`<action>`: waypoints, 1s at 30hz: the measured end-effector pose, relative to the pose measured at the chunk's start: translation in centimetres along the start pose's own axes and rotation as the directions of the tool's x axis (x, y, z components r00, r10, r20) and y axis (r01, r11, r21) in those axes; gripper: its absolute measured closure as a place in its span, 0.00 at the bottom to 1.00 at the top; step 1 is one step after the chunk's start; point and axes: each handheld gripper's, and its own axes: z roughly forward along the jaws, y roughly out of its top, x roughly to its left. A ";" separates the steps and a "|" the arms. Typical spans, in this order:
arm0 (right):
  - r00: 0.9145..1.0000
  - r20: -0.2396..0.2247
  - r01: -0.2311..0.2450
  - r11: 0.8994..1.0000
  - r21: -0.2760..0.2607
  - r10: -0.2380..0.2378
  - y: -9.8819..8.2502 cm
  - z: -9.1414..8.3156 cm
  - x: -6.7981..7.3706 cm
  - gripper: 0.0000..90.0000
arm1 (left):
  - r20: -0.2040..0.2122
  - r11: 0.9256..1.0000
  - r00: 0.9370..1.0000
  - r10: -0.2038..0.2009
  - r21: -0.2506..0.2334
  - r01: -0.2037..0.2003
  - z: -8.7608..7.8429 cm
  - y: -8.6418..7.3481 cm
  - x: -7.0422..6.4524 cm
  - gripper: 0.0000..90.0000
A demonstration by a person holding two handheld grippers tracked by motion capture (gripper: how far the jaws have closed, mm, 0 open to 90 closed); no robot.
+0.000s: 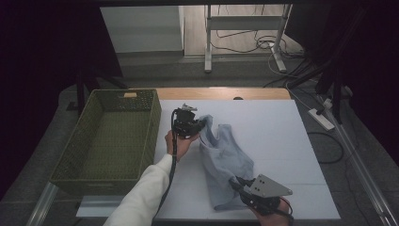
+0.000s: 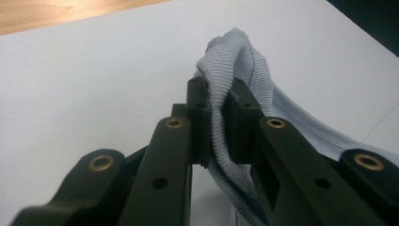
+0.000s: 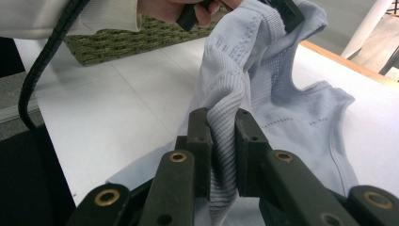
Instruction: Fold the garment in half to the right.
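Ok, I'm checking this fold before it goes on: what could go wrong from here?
1. The left tool pinches only a narrow ribbed strap of the top; a pull could slip it free.
2. The right tool grips a bunched edge, so the cloth may crease rather than lie flat.
3. The top hangs twisted between them, near the basket, and could drag against its rim.

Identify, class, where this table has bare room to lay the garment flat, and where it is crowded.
Bare white board lies right of the light blue top, up to the far wooden edge. A narrower strip runs between top and green basket. Crowded: the left gripper and right gripper, both clamping the top.
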 end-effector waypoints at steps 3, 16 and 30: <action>1.000 0.004 -0.004 1.000 0.004 0.004 -0.1 -0.2 -0.1 0.87 | 0.003 1.000 1.000 -0.002 0.003 0.002 0.2 0.1 0.0 0.90; 1.000 0.023 -0.021 0.999 0.039 0.020 -1.0 -1.1 -0.5 0.88 | 0.022 1.000 1.000 0.005 0.016 -0.005 1.6 0.4 -0.6 0.90; 0.998 0.039 -0.045 0.995 0.093 0.042 -1.8 -1.3 -1.1 0.88 | 0.030 0.999 1.000 0.008 0.041 -0.009 3.2 0.4 -1.0 0.90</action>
